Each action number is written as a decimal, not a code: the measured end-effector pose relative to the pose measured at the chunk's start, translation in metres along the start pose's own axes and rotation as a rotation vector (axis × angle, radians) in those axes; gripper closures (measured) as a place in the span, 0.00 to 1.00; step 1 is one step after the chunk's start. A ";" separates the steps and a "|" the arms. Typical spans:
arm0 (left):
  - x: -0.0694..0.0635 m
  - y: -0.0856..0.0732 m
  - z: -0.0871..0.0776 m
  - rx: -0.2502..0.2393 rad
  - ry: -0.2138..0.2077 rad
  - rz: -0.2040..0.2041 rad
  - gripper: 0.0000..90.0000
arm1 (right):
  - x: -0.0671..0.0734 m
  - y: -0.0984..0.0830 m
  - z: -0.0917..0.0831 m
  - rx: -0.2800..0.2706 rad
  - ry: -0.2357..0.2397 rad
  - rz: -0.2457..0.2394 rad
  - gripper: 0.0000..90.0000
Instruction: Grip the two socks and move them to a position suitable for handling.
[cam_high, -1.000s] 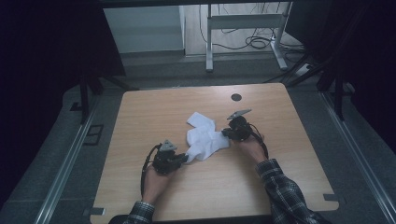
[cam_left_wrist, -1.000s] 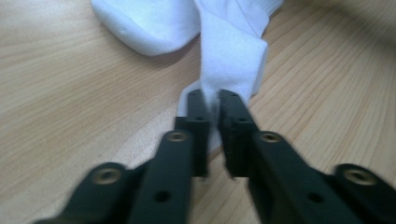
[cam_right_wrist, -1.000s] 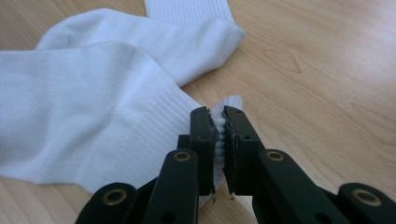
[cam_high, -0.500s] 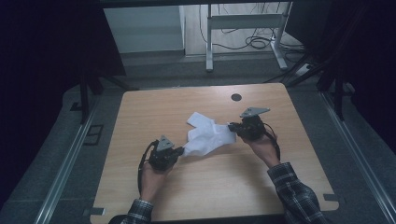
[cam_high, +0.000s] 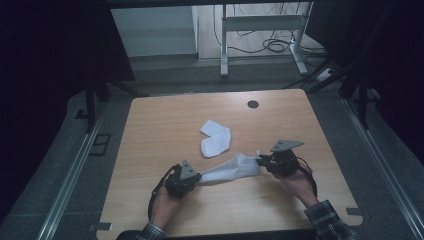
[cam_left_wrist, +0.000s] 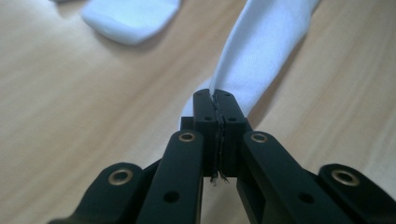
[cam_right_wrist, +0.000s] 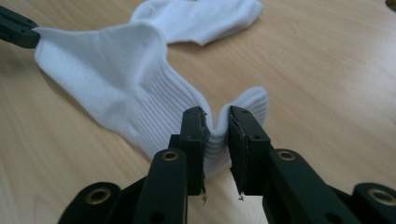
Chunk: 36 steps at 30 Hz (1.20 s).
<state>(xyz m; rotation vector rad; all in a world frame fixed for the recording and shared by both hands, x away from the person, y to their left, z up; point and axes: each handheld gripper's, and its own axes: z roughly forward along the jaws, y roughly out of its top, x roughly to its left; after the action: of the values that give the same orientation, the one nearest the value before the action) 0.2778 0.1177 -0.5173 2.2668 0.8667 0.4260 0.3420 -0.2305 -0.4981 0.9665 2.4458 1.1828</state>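
A white sock (cam_high: 231, 169) is drawn out across the wooden table (cam_high: 165, 115) between my two grippers. My left gripper (cam_high: 196, 178) is shut on its thin end, and the pads (cam_left_wrist: 205, 112) pinch the cloth (cam_left_wrist: 261, 51) tight. My right gripper (cam_high: 261, 160) is at the ribbed cuff (cam_right_wrist: 154, 107). Its jaws have just been opening. The folded cuff still sits in the gap (cam_right_wrist: 217, 116), loose between the pads. A second white sock (cam_high: 216, 139) lies flat farther back, apart from the first.
A dark round hole (cam_high: 253, 104) sits near the table's far edge. Beyond the table stands a metal desk frame (cam_high: 260, 35) with cables on the floor. Metal rails (cam_high: 70, 175) run along both sides of the table.
The socks were bunched together at the centre. My right gripper has pulled one sock away to the right and nearer, stretching it out. My left gripper has shifted slightly, still holding the other end.
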 end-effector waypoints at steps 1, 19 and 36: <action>-0.002 -0.001 0.000 0.009 0.000 0.005 0.98 | 0.001 -0.003 -0.003 0.004 0.001 0.007 0.82; -0.003 0.004 -0.004 -0.049 -0.070 -0.059 0.49 | -0.004 0.000 -0.022 0.030 -0.007 0.055 0.77; 0.016 0.006 0.008 -0.042 -0.113 -0.177 0.45 | 0.000 0.059 0.033 0.062 0.023 0.036 0.67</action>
<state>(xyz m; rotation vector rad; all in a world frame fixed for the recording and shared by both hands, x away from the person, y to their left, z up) 0.2960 0.1211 -0.5183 2.1321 0.9801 0.2315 0.3852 -0.1843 -0.4737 1.0233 2.5069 1.1418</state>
